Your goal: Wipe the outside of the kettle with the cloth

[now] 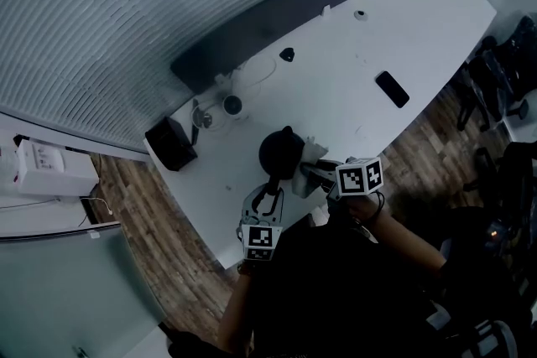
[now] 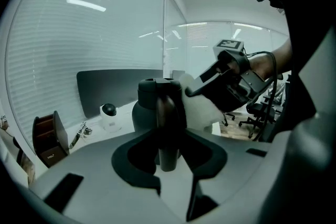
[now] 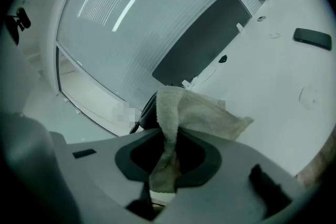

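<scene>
While against kettle (image 1: 279, 152), cloth (image 1: 314, 152) in right gripper (image 1: 307, 171).

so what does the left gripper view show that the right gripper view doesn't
Only the left gripper view: the kettle handle held in the left gripper, the right gripper seen from outside, a brown box and a small white round device.
Only the right gripper view: the cloth pinched between that gripper's jaws, and a black phone on the table.
Both: the kettle, the cloth against it, and the dark panel behind.
</scene>
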Action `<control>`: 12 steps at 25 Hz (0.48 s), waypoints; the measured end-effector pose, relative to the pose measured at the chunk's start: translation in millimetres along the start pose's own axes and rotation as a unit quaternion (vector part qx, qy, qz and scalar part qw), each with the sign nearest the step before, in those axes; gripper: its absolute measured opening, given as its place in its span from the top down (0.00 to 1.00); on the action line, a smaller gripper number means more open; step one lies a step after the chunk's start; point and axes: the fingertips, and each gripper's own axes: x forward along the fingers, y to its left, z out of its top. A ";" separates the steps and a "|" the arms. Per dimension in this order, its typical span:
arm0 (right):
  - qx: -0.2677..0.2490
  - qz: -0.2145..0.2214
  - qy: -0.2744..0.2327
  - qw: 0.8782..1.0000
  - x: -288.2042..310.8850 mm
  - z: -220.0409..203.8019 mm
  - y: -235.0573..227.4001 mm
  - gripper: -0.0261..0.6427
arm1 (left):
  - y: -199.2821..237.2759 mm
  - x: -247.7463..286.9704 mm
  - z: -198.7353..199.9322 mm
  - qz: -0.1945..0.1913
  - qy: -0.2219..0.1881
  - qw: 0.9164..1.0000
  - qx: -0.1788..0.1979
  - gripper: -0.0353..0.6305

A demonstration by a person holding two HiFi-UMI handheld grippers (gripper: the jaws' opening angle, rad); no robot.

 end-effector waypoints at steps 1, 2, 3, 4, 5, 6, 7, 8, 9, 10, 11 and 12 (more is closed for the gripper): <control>0.003 -0.002 -0.004 1.000 -1.0 0.6 -0.6 0.87 | -1.4 -0.2 -0.1 -0.003 0.003 1.000 0.000 0.76; 0.007 -0.003 -0.007 1.000 -2.3 1.4 -1.6 0.87 | -2.5 -0.5 -1.0 -0.006 0.007 1.000 0.003 0.76; 0.013 -0.007 -0.009 1.000 -3.7 2.1 -4.0 0.87 | -2.7 -0.4 -1.5 -0.007 0.010 1.000 0.005 0.76; 0.021 -0.012 -0.009 1.000 -4.9 1.3 -8.9 0.87 | -2.9 0.1 -1.5 -0.009 0.008 1.000 0.006 0.76; 0.030 -0.019 -0.005 0.999 -5.2 -1.5 -15.7 0.87 | -3.3 0.8 -1.8 -0.011 0.003 1.000 0.005 0.76; 0.041 -0.023 0.000 0.999 -4.2 -5.5 -23.1 0.87 | -3.7 1.1 -2.8 -0.013 -0.002 1.000 0.003 0.76; 0.054 -0.025 0.003 0.998 -2.5 -9.6 -30.1 0.87 | -3.7 0.8 -3.9 -0.014 -0.003 1.000 0.001 0.76; 0.071 -0.026 0.005 0.997 -0.4 -13.2 -37.4 0.87 | -3.3 0.2 -4.0 -0.014 -0.001 1.000 0.001 0.76; 0.088 -0.031 0.007 0.996 2.3 -17.5 -46.0 0.87 | -3.3 -0.3 -3.0 -0.013 0.001 1.000 0.000 0.76; 0.104 -0.042 0.013 0.994 6.0 -23.4 -56.0 0.87 | -4.3 -0.3 -2.3 -0.013 0.003 1.000 -0.001 0.76; 0.117 -0.054 0.021 0.991 10.7 -30.4 -66.7 0.87 | -6.1 0.0 -2.7 -0.014 0.004 1.000 -0.002 0.76; 0.128 -0.064 0.029 0.989 16.3 -37.2 -76.9 0.87 | -7.3 0.3 -2.7 -0.016 0.007 1.000 -0.003 0.76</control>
